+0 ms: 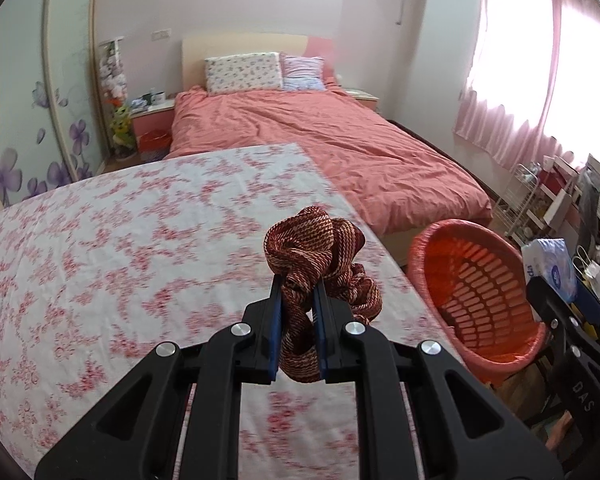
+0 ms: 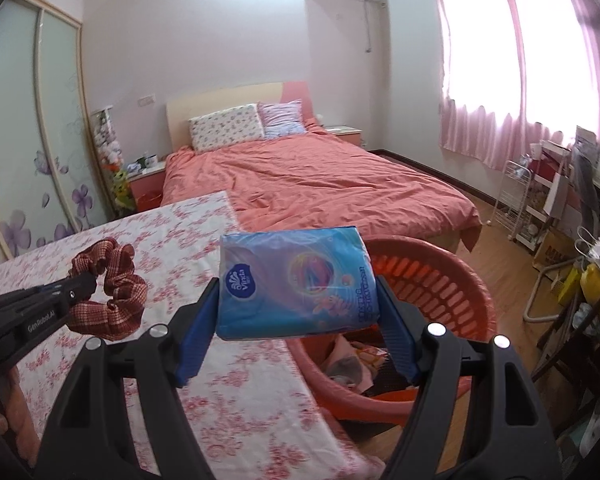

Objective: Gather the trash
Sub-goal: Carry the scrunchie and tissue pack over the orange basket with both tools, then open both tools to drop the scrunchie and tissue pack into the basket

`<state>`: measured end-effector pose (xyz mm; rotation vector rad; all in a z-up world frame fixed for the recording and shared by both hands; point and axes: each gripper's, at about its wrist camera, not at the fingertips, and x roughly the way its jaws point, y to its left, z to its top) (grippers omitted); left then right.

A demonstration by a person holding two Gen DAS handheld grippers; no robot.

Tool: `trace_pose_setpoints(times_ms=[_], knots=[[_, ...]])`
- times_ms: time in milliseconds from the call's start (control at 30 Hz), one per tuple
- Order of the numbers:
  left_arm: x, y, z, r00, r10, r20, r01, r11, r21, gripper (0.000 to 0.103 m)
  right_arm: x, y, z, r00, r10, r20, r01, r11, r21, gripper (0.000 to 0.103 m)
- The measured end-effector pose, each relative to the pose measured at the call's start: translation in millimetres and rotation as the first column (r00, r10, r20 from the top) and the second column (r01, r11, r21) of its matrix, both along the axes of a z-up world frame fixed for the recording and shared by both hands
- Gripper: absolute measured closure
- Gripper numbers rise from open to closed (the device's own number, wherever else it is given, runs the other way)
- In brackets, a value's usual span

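The left gripper [image 1: 298, 280] is clamped on a red knit scrunchie [image 1: 316, 248], held up clear of the floral table [image 1: 100, 240], near its right edge. The right gripper [image 2: 300, 284] grips a blue tissue pack [image 2: 296, 284] across its width, poised past that edge above the near rim of the orange basket [image 2: 440, 280], which already holds scraps. Beyond lies the bed [image 2: 320, 184]; bare wood floor runs right of it toward a white rack [image 2: 516, 200]. Both grippers tilt downward, side by side.
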<state>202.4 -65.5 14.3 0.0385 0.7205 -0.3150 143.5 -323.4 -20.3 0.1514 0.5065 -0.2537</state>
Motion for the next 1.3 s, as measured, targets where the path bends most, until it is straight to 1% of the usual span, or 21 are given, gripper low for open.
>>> trace_pose_setpoints(times_ms=[267, 533, 700, 800, 967, 1300], knots=[[-12, -41, -1, 0.996, -0.083, 0.015, 0.083, 0.997, 0.01, 0.09, -13, -34, -1, 0.997, -0.072, 0.013, 0.072, 0.997, 0.017, 0.031], [-19, -79, -4, 0.988, -0.156, 0.01, 0.156, 0.988, 0.009, 0.09, -22, -63, -6, 0.992, -0.125, 0.015, 0.124, 0.992, 0.033, 0.031], [-17, -99, -10, 0.981, -0.195, -0.006, 0.195, 0.981, -0.004, 0.09, -25, -78, -10, 0.989, -0.146, 0.015, 0.145, 0.988, 0.046, 0.031], [-16, -111, -13, 0.976, -0.218, -0.021, 0.217, 0.976, -0.021, 0.09, -25, -90, -15, 0.987, -0.161, 0.007, 0.161, 0.986, 0.051, 0.031], [-15, -135, -20, 0.966, -0.256, -0.034, 0.255, 0.967, -0.03, 0.09, -22, -107, -24, 0.983, -0.184, -0.008, 0.184, 0.981, 0.054, 0.031], [-11, -159, -32, 0.954, -0.291, -0.063, 0.29, 0.956, -0.033, 0.09, -16, -127, -31, 0.981, -0.196, -0.005, 0.196, 0.979, 0.061, 0.031]])
